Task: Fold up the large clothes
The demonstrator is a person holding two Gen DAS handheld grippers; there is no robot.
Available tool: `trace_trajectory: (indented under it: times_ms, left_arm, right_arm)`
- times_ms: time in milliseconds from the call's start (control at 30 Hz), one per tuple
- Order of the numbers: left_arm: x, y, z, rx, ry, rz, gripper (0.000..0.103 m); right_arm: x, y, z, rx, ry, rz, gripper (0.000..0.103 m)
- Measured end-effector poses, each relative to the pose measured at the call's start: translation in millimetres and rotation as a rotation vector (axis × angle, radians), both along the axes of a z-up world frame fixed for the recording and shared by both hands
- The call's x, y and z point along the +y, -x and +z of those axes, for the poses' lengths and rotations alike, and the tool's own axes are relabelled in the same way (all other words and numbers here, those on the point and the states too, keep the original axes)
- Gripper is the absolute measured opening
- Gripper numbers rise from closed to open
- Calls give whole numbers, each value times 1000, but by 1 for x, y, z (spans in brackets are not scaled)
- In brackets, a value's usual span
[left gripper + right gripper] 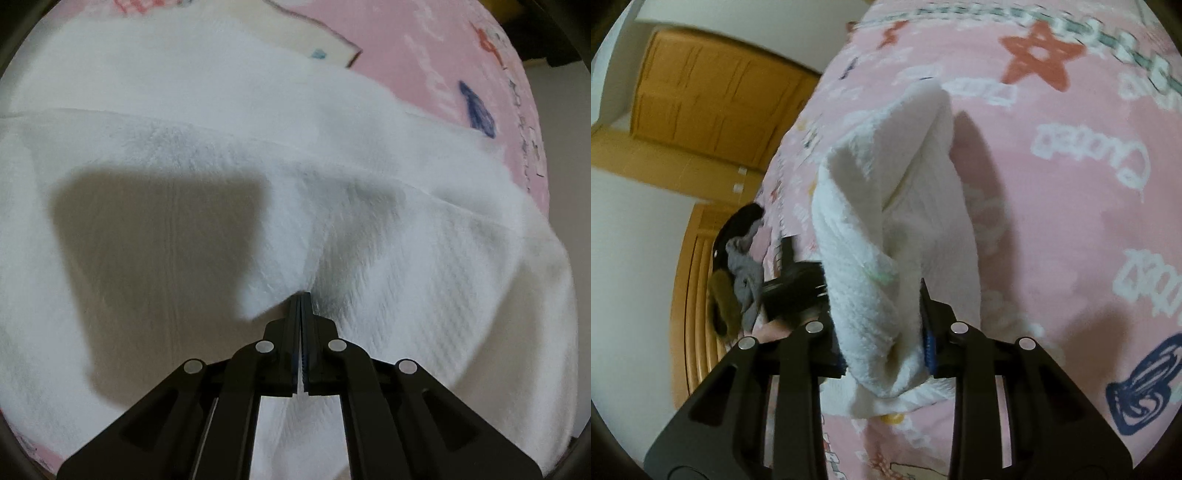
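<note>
A large white textured cloth (221,147) lies spread over the pink printed bed cover (424,44), with one layer folded over another. My left gripper (303,297) points steeply down, shut on a pinched edge of this cloth; a thin strip of white shows between its pads. In the right wrist view the white cloth (886,184) is bunched into a thick fold that rises off the pink cover (1052,184). My right gripper (879,295) is shut on that bunch, whose bulk hides the left finger, while the right fingertip (923,291) shows.
A heap of dark, grey and olive garments (738,266) lies at the bed's edge beside a black object (794,288). Beyond stand a curved wooden bed frame (689,280), a wooden cabinet (709,92) and a white wall (628,240).
</note>
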State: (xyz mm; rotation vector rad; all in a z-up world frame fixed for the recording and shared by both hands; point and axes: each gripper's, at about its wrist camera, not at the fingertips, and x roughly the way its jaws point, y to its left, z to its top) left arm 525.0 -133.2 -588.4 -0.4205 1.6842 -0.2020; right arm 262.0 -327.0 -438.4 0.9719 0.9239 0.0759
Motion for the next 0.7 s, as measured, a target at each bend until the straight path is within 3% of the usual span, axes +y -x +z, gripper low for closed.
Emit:
trace_trajectory:
  times_ms: [67, 133, 300, 467, 633, 700]
  left_arm:
    - [11, -4, 1, 28, 48, 46, 1]
    - [24, -5, 12, 7, 77, 67, 1]
    - [63, 10, 45, -15, 46, 13, 1]
    - [130, 75, 67, -9, -1, -70, 1]
    - [187, 104, 53, 21, -72, -19, 1]
    - [206, 107, 42, 54, -41, 31, 1]
  right_arm:
    - [9, -5, 6, -17, 28, 38, 27]
    - [23, -10, 14, -39, 73, 90, 27]
    - [61, -21, 27, -89, 162, 209, 27]
    - [104, -34, 33, -137, 227, 335, 25]
    - [156, -41, 35, -172, 283, 484, 19]
    - [179, -42, 33, -185, 323, 549, 17]
